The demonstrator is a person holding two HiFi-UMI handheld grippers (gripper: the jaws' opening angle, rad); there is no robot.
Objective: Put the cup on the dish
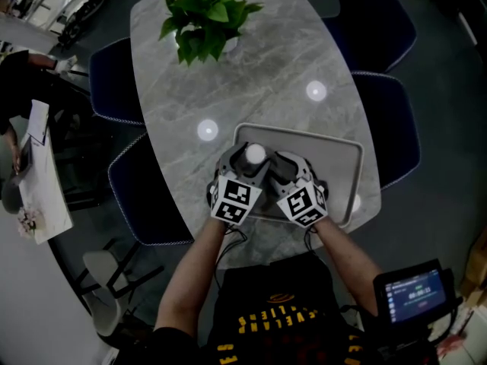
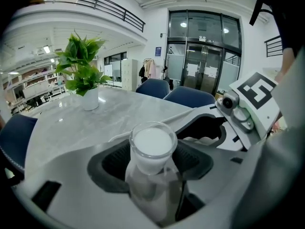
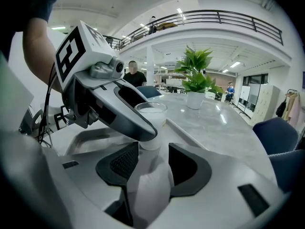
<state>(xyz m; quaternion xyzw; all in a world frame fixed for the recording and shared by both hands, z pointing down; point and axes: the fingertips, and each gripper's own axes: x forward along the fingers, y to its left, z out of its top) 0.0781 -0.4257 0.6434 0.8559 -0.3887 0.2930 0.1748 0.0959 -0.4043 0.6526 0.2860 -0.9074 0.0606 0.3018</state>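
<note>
A clear glass cup (image 1: 255,153) filled with white liquid sits between the fingers of my left gripper (image 1: 247,160), which is shut on it over the near left part of the grey dish-like tray (image 1: 338,141). In the left gripper view the cup (image 2: 152,147) stands upright in the left gripper (image 2: 153,160). My right gripper (image 1: 278,167) is close beside it, shut on a crumpled white cloth (image 3: 148,187). From the right gripper (image 3: 153,168) view, the cloth reaches up to the underside of the cup (image 3: 151,112). Whether the cup rests on the tray is hidden.
A potted green plant (image 1: 205,17) stands at the far end of the grey marble table (image 1: 274,59). Dark blue chairs (image 1: 380,29) ring the table. A person sits at the left (image 1: 15,74). A small screen (image 1: 415,295) is at the lower right.
</note>
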